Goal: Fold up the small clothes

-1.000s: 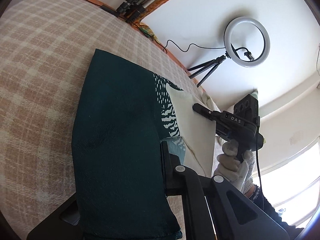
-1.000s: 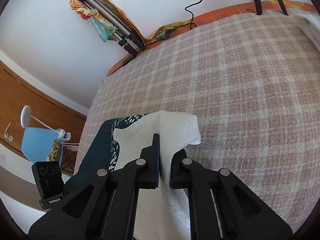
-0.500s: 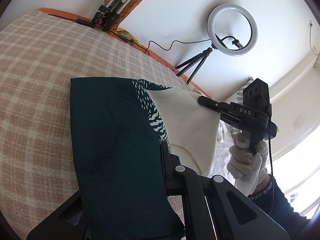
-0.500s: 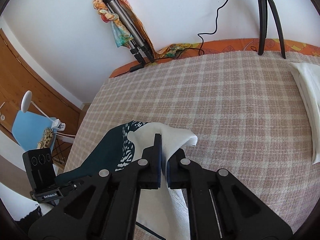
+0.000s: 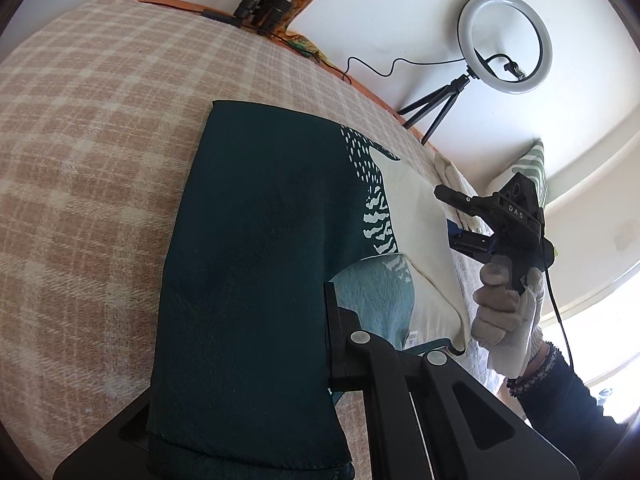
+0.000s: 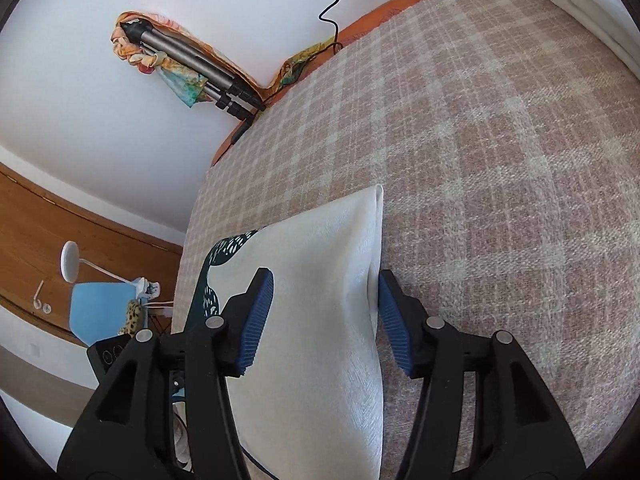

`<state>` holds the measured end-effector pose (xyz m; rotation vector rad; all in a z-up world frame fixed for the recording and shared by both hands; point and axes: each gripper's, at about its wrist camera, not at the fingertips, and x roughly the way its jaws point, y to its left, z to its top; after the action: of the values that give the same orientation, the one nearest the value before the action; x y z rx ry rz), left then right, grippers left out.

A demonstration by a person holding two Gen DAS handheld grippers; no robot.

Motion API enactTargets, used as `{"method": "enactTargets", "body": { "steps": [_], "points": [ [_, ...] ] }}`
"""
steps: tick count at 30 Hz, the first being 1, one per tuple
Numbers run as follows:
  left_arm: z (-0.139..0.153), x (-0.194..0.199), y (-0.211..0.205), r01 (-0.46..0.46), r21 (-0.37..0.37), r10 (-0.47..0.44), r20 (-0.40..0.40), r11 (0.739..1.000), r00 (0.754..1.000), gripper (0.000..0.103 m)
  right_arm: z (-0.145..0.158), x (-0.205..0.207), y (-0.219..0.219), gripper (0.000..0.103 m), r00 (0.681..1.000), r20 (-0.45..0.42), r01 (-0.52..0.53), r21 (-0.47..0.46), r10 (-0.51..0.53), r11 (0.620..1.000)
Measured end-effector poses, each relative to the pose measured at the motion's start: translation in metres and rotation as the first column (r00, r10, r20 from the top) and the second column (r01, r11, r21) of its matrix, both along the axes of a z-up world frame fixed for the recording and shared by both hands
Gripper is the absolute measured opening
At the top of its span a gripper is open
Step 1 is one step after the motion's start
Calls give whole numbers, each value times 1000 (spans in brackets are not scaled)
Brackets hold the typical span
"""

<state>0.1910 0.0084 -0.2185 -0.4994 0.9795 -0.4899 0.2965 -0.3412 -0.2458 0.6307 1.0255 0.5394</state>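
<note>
Checked blanket [image 6: 500, 152] lies bare ahead and right of the right claw [image 6: 326, 320], whose jaws stand apart astride the garment's [image 5: 256, 264] white folded edge. Left claw [image 5: 320, 340] is clamped on its dark-green end; the garment lies flat, long axis running forward from it.

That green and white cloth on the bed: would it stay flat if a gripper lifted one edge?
Probably not. The cloth lies folded over itself with soft creases, so it looks floppy and light. Its white corner sags between the open right gripper, hinting it would droop.
</note>
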Motion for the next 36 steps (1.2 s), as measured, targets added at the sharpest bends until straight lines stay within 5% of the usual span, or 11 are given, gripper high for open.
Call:
{"method": "enactTargets", "body": {
  "steps": [3,4,5,6,21,36],
  "points": [
    [-2,0,-6,13,7,-13,4,1000,1000,4,-6,4,8,55,1000,-3,-7,51,7,999],
    [-2,-1,-6,12,5,-12,6,1000,1000,4,-8,6,13,42,1000,-14,-22,46,23,999],
    [-2,-1,-5,9,3,-9,7,1000,1000,4,-13,8,20,14,999,-37,-37,27,38,999],
    [-2,-1,-3,5,1,-5,7,1000,1000,4,-15,7,27,7,997,-54,-50,-2,50,999],
    [64,1,-21,43,52,-52,183,998,982,3,117,-14,56,5,971,200,-65,-297,129,953],
    [94,45,-105,141,20,-142,258,990,956,3,177,-10,-29,5,957,284,44,-369,68,928]
  ]
}}
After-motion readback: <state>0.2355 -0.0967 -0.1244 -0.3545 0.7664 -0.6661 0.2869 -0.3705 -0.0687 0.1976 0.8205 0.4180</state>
